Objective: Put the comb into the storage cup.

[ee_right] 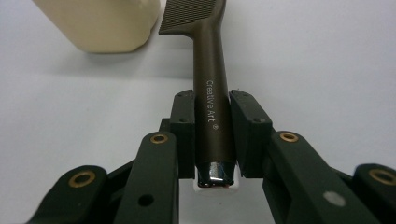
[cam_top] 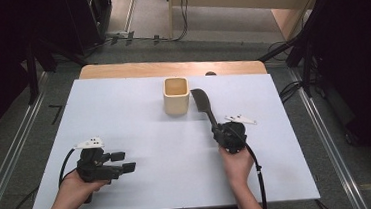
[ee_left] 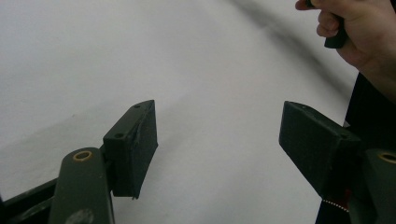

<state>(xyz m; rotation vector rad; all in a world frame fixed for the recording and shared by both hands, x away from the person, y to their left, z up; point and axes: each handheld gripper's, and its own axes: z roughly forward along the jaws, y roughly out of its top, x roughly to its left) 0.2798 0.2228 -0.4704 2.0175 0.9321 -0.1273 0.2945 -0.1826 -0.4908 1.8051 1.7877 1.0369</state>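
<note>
While one hand-held gripper [ee_right: 212,140] clamps one comb [ee_right: 211,93], the other [ee_left: 217,140] gapes beside one cup [cam_top: 176,96].

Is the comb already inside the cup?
No, the comb is clamped by its handle in the right gripper, beside the cup.

pale table cover [cam_top: 139,118], grey floor [cam_top: 20,137], cables [cam_top: 182,14]

comb [cam_top: 204,108]: 1 | cream cup [cam_top: 176,96]: 1 | tongs: 2, left tongs [cam_top: 126,161], right tongs [cam_top: 215,130]
</note>
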